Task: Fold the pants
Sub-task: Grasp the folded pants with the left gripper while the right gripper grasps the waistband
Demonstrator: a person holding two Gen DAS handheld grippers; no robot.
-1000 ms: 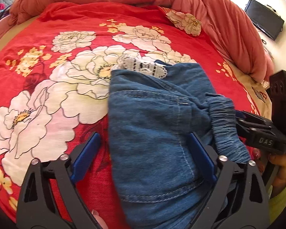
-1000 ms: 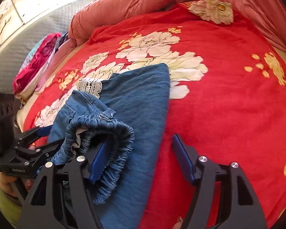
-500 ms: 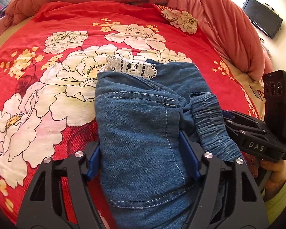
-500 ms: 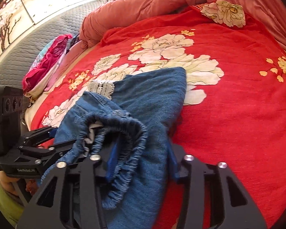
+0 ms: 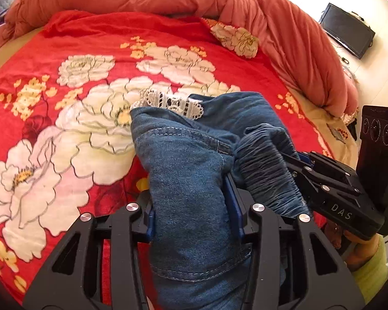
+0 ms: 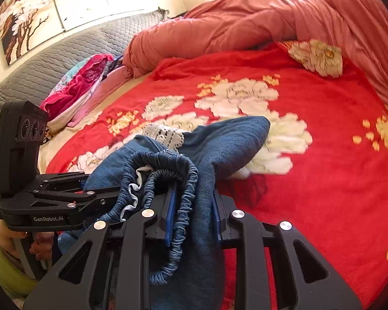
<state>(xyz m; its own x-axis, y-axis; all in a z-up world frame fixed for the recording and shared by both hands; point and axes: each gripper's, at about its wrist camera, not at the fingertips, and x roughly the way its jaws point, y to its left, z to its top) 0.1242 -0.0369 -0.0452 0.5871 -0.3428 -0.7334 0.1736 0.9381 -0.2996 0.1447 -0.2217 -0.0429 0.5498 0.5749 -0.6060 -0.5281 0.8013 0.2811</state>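
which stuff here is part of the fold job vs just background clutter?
In the job:
- denim pants, waistband end bunched
- left gripper, shut on the denim
- right gripper, shut on the elastic waistband
- lace trim on the pants

Lying about:
- red floral bedspread
- pink quilt
- pink clothes pile
- monitor

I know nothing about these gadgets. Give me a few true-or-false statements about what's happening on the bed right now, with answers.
1. Both hand-held grippers are clamped on the denim pants. True: the left hand-held gripper and right hand-held gripper each pinch denim.
2. The bedspread is plain blue. False: it is red with white flowers.
3. White lace trim shows at the far end of the pants. True.
4. The elastic waistband lies flat on the bed. False: it is bunched at the right hand-held gripper.
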